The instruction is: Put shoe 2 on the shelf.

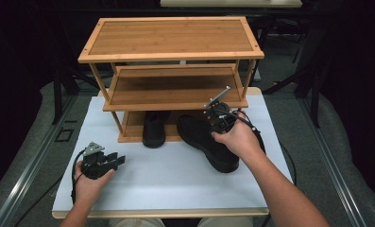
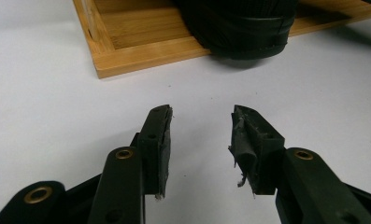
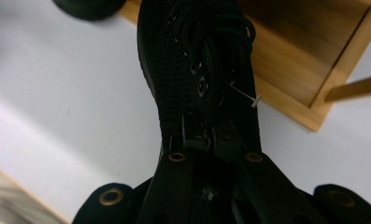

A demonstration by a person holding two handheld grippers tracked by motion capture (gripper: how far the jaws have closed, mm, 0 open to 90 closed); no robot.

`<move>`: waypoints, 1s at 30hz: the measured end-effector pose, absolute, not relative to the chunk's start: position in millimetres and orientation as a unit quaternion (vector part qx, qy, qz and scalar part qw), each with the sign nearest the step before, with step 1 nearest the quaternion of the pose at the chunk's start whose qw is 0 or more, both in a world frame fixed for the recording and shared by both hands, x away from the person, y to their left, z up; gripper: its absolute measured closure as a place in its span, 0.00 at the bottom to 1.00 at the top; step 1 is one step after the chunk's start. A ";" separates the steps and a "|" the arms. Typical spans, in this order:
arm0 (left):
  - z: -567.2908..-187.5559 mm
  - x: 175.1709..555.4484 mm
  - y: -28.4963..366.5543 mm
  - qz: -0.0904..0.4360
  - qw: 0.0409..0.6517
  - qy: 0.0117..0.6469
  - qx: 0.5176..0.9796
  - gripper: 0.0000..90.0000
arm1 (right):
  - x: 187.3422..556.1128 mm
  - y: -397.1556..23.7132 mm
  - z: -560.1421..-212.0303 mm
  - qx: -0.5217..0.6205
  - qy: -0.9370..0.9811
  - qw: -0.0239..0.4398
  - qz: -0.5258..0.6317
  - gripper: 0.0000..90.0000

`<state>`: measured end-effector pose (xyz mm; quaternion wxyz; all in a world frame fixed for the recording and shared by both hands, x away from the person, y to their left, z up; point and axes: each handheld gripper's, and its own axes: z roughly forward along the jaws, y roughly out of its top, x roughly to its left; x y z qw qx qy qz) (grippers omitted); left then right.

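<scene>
Two black shoes: one [image 1: 154, 128] on the rack's [image 1: 171, 52] bottom shelf, the other [image 1: 208, 141] pinched by the right gripper [image 3: 203, 140] just outside its front edge; the left gripper [image 2: 201, 140] gapes empty over bare table [image 1: 175, 184].

Left gripper [image 2: 199, 140]: jaws apart, nothing between them, over the white table [image 2: 47, 116].
Rack base [image 2: 141, 46]: far, wooden.
Black shoe [image 2: 241, 28]: probably its heel (top cropped), overhanging the rack's near edge.
</scene>
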<state>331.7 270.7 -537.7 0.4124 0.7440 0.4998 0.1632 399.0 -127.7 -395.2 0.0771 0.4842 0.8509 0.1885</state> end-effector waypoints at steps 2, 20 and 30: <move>-538.3 332.1 270.8 0.163 0.412 0.500 0.744 0.64 | 403.3 -123.3 -398.6 0.486 0.849 0.081 0.190 0.97; -539.4 332.3 269.5 0.163 0.413 0.499 0.745 0.64 | 421.1 -75.0 -440.2 0.488 0.847 0.039 0.206 0.97; -539.4 332.5 270.4 0.162 0.412 0.500 0.745 0.64 | 426.0 -77.7 -444.9 0.491 0.845 0.026 0.210 0.93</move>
